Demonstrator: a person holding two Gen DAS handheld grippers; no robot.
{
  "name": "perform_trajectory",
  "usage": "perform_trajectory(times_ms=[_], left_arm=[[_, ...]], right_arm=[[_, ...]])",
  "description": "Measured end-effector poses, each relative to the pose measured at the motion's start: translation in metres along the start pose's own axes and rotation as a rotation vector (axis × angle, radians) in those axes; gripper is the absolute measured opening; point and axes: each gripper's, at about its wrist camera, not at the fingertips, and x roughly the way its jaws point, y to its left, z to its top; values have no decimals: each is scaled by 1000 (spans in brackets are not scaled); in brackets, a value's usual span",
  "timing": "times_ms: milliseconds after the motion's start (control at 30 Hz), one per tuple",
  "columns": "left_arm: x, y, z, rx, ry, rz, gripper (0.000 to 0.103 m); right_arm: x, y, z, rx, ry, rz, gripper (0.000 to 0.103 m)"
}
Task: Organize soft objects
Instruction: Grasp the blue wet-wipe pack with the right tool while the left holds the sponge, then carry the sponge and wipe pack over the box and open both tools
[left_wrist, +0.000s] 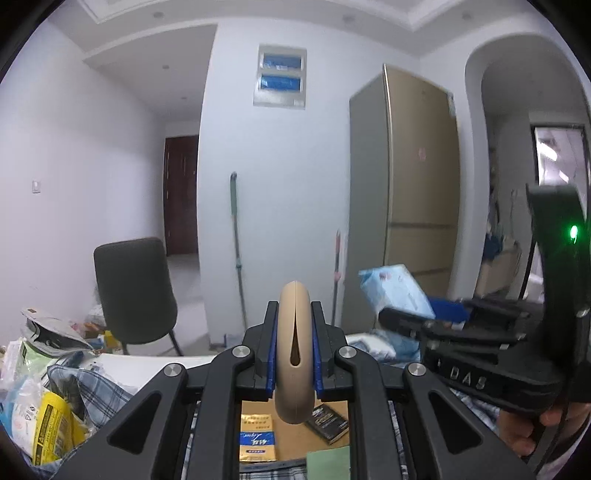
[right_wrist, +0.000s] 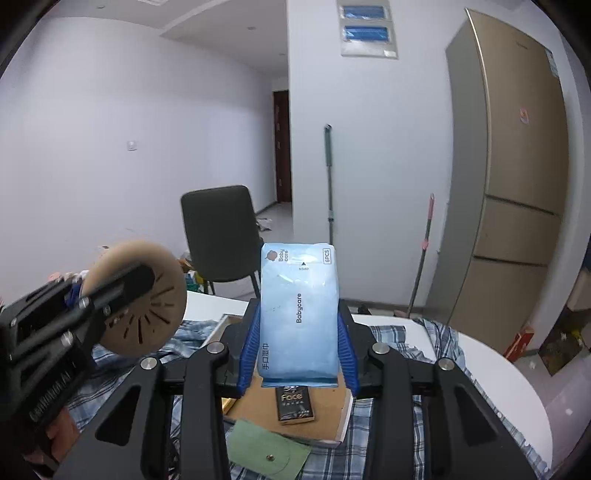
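Left wrist view: left tool (left_wrist: 294, 345) pinched narrow on beige slotted disc (left_wrist: 294, 354), held edge-up above cardboard tray (left_wrist: 291, 435), likely for carrying.

Right wrist view: right tool (right_wrist: 299, 332) clamping blue wipes pack (right_wrist: 300, 314) upright, raised clear of checked cloth (right_wrist: 424, 417) on worktop (right_wrist: 498, 373).

Both loads hang clear above the table (right_wrist: 491, 354), open air all round them. The left gripper (left_wrist: 294, 354), clamped on a tan slotted disc (left_wrist: 294, 350), has the right gripper (right_wrist: 298, 332) close at its 2 o'clock, gripping a blue wipes pack (right_wrist: 300, 314); little room between the 2. Below, a cardboard tray (right_wrist: 255, 402) with a black packet (right_wrist: 294, 404) and a green pouch (right_wrist: 264, 456) fills the plaid cloth (right_wrist: 399, 424). Bags (left_wrist: 48, 424) crowd 8 o'clock. A dark chair (right_wrist: 219, 232) blocks 11 o'clock, the fridge (right_wrist: 517, 177) 2 o'clock.
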Motion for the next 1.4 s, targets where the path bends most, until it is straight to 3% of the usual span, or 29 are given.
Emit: perform_trajectory(times_ms=[300,467,700,933,967,1033,1100,1200,1400], left_arm=[[85,9,-47,-68,299,-31,14],[118,21,-76,-114,408,-45,14],[140,37,-106,-161,497,-67,14],[141,40,-112,-166,499,-50,16],[141,39,-112,-159,499,-48,19],[140,36,-109,-140,490,-36,33],[135,34,-105,-119,454,-16,87],[126,36,-98,-104,387,23,89],[118,42,-87,-123,354,20,89]], right_arm=[[60,-21,-26,58,119,-33,37],[90,-35,-56,82,224,-43,37],[132,-47,-90,104,358,-55,37],[149,-48,-109,98,435,-44,38],[150,-48,-109,98,437,-43,41],[149,-47,-109,95,436,-43,49],[150,-47,-110,89,440,-37,56],[148,-44,-109,87,432,-20,58],[139,-46,-101,80,391,-56,59]])
